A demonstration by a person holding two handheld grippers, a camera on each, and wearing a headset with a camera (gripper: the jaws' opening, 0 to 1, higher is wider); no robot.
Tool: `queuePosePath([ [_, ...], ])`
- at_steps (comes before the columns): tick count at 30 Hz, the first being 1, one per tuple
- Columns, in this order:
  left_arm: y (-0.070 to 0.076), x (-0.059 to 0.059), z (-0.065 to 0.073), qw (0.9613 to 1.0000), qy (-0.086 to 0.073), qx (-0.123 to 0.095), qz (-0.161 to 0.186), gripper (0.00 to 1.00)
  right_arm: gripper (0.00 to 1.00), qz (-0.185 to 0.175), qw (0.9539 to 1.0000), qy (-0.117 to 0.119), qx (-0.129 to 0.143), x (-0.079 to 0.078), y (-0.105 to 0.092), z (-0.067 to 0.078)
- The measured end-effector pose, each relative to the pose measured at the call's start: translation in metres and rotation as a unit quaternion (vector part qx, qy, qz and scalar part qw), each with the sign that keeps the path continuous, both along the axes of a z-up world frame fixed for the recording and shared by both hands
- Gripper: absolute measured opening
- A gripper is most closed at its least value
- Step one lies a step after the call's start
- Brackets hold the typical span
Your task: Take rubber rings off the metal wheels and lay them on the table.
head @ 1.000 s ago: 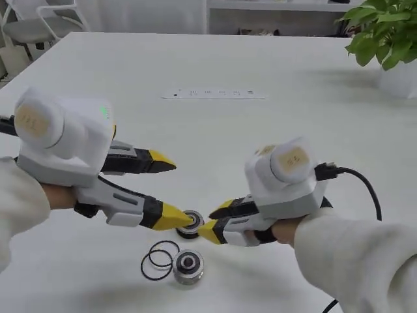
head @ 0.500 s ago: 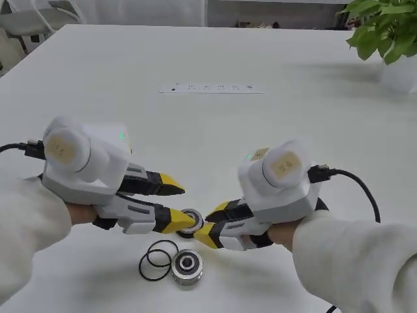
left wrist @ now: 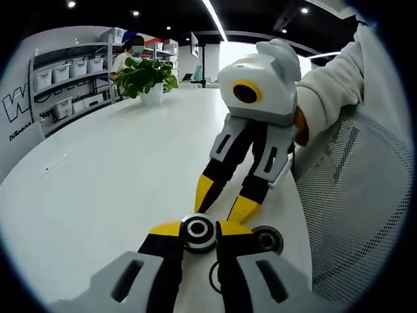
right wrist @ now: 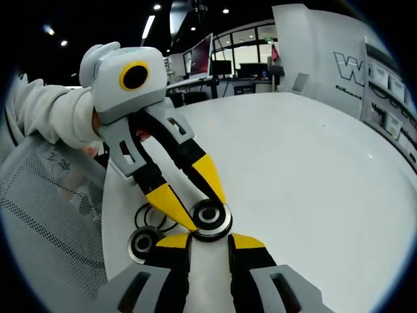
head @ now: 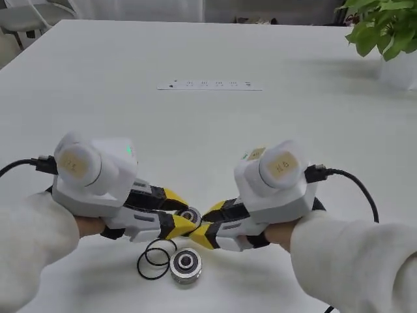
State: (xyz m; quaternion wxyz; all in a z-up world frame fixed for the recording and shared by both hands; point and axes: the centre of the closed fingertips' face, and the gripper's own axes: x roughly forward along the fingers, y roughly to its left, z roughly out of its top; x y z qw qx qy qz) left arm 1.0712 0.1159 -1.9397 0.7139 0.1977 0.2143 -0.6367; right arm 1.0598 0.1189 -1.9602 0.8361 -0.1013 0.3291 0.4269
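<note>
A small metal wheel (head: 189, 215) with a dark rubber rim is held just above the white table, and my left gripper (head: 184, 212) is shut on it. In the left gripper view the wheel (left wrist: 199, 233) sits between my own yellow tips. My right gripper (head: 202, 223) faces it from the right, jaws a little apart, tips at the wheel's edge (right wrist: 212, 220). A second wheel (head: 186, 265) lies flat near the front edge. Two loose black rubber rings (head: 154, 257) lie overlapping just left of it.
A white power strip (head: 210, 85) lies flat across the middle of the table. A potted plant (head: 384, 29) stands at the far right corner. A black cable (head: 358, 189) trails from the right gripper. A chair (head: 26, 13) stands beyond the far left corner.
My left gripper's jaws, wide apart one second ago, have come together on the wheel. Both grippers have drawn slightly closer to each other. The camera has tilted a little.
</note>
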Motion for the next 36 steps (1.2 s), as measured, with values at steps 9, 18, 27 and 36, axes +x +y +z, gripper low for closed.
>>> queuePosePath([
  [9, 0.0011, 0.0022, -0.0026, 0.9998, -0.013, -0.012, 0.000, 0.07, 0.19, -0.004, 1.0000, -0.004, 0.003, 0.0013, 0.0003, 0.0009],
  [18, 0.0020, -0.0005, -0.0016, 0.9995, -0.014, -0.026, 0.009, 0.07, 0.15, 0.013, 0.9997, -0.018, -0.012, 0.0002, 0.0001, 0.0017],
  [27, 0.0031, -0.0010, -0.0008, 0.9994, -0.016, -0.029, 0.012, 0.07, 0.13, 0.010, 0.9997, -0.013, -0.018, -0.0006, -0.0013, 0.0010],
  [36, 0.0036, -0.0006, 0.0003, 0.9992, -0.016, -0.034, 0.015, 0.07, 0.10, 0.014, 0.9993, -0.019, -0.029, 0.0014, -0.0022, -0.0007],
])
